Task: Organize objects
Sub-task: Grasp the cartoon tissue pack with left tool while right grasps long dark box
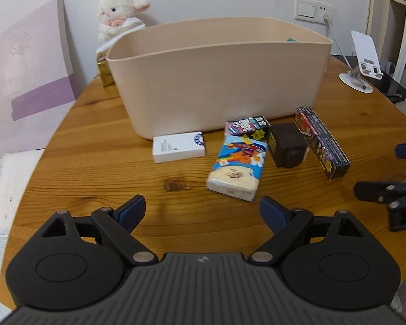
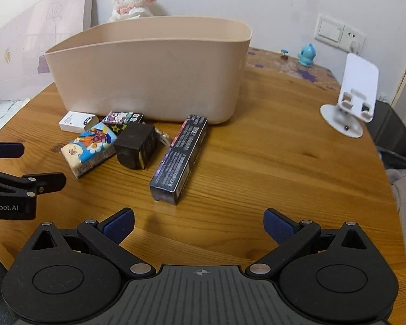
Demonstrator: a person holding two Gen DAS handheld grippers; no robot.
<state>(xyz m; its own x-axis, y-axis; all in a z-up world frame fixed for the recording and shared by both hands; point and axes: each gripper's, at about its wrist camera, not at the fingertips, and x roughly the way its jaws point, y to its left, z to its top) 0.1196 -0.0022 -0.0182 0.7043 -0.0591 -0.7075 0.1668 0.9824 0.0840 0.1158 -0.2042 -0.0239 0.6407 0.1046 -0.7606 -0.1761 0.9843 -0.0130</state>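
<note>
My left gripper [image 1: 202, 210] and right gripper [image 2: 199, 223] both gape wide, holding nothing. The small boxes [image 2: 179, 159] lie before the beige bin [image 1: 216, 81], whose floor its wall hides.

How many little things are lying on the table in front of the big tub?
5: white box, cartoon box, tissue pack, black cube, long dark box. More may hide behind the beige tub.
</note>
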